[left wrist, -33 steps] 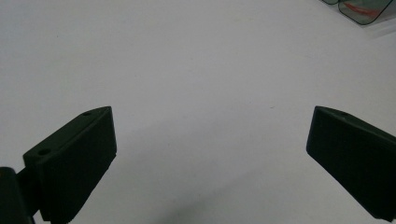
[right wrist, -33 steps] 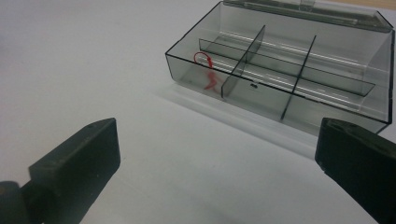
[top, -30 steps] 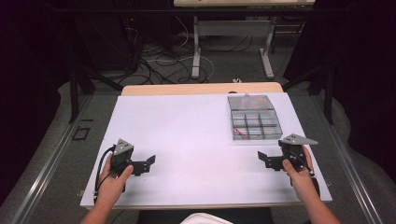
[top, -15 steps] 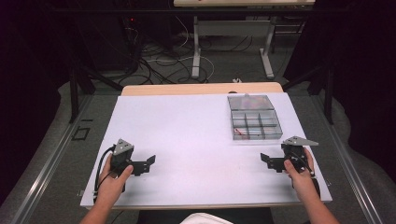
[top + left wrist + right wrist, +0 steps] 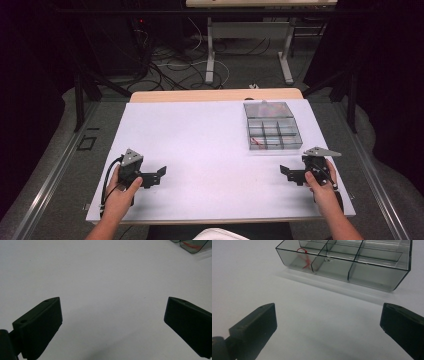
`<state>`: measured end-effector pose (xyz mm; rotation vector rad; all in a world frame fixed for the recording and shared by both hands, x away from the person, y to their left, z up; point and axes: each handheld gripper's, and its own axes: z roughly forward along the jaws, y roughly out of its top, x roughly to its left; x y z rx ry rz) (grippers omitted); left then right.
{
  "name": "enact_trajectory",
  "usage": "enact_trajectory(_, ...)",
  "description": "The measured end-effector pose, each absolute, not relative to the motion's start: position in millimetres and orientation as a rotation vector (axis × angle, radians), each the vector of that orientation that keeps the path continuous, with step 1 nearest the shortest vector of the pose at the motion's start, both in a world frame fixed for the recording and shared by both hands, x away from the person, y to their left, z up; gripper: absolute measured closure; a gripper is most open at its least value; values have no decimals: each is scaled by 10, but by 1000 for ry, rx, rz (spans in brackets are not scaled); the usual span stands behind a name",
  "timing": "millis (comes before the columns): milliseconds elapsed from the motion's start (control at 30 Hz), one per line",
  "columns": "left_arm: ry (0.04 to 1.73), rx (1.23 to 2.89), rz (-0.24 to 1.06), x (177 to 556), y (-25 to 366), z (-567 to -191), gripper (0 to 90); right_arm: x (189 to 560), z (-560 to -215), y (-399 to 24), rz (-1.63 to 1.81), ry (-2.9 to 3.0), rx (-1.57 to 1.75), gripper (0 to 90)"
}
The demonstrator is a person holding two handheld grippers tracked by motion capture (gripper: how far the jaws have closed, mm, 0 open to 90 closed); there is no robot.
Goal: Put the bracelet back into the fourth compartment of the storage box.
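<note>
White tabletop [image 5: 210, 150] fills the working area, with dark floor, cables and the legs of another desk beyond its far edge. Both of the person's hands rest low near the table's near edge, each holding a gripper, well apart from one another with bare surface between them.

The right gripper [image 5: 287, 173] sits just short of a clear compartment box [image 5: 272, 131], which lies ahead of it and slightly toward the middle of the table. In the right gripper view the box [image 5: 352, 263] stands beyond the jaws, nearer the right-hand one, its dividers plain to see; a thin red piece [image 5: 304, 258] lies in the near corner compartment and a small pale item [image 5: 327, 259] rests by the next divider. The jaws stand wide apart with nothing between them but table. That stance looks like a ready one: opened and aimed at the box, so a reach forward would bring it to the compartments.

The left gripper [image 5: 159, 175] points across the table toward the other hand, far from the box, which shows as a tinted corner [image 5: 192, 244] at the upper right of the left gripper view. Its jaws are also spread wide, holding nothing. It is probably parked out of the way, free to steady the box later if needed
</note>
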<state>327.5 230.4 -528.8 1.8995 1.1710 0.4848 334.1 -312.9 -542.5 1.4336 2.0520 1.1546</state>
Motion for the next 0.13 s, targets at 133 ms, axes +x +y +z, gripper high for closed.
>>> enact_trajectory(133, 1173, 1899, 487, 3278, 2304, -5290, 17, 3342, -5427, -3129, 1155, 2053, 1434, 6)
